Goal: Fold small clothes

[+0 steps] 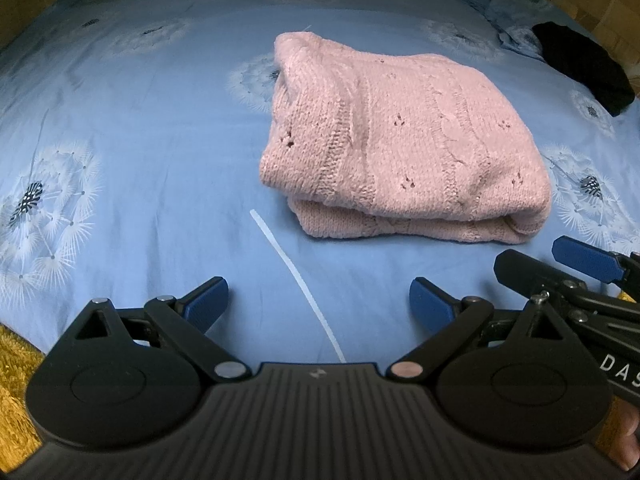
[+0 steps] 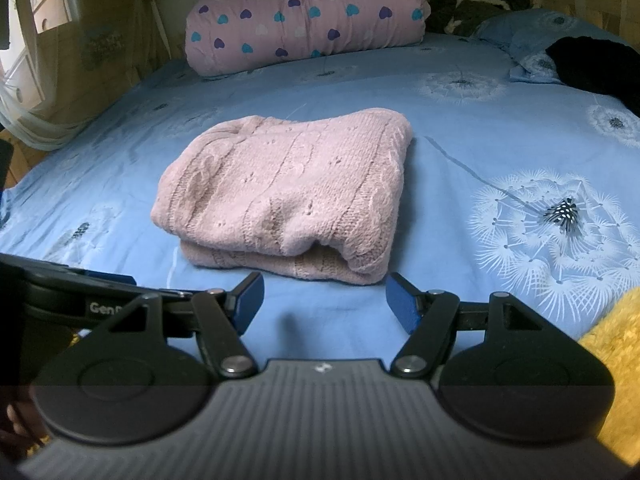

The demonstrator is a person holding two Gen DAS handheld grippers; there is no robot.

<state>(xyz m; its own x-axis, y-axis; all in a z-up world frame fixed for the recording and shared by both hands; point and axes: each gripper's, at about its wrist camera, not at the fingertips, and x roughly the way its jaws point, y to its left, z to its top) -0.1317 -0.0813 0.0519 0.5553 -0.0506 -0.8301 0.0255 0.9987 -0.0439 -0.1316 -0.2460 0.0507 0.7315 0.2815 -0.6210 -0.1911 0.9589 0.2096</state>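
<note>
From my feeds: the pink knit sweater (image 1: 404, 140) is folded into a chunky bundle with two layers showing at its near edge, sitting on the bed (image 1: 140, 140) with the blue dandelion-print sheet; it lies just ahead of both tools, nothing touching it. My left hand-held gripper (image 1: 318, 304) has its jaws spread wide and holds nothing, blue pads hovering low over the sheet; the sweater is ahead and a bit to its right. A thin white plastic strip (image 1: 296, 280) lies on the sheet between those jaws, running diagonally toward the sweater's near left corner; it stops short of it.

The right hand-held gripper (image 2: 324, 300) is spread wide too, nothing in it; the sweater's near right corner sits just past its fingertips, apart from them. In the left view the right tool shows at the right edge, beside the left one; they look near each other, and I can't tell if they touch.

Further back there's a rolled pink quilt with hearts (image 2: 304, 16) at the head of the bed; a black garment (image 1: 584, 68) lies off at the far right, well apart from the sweater; a yellow fuzzy blanket (image 2: 616, 360) pokes in at the near edge.
</note>
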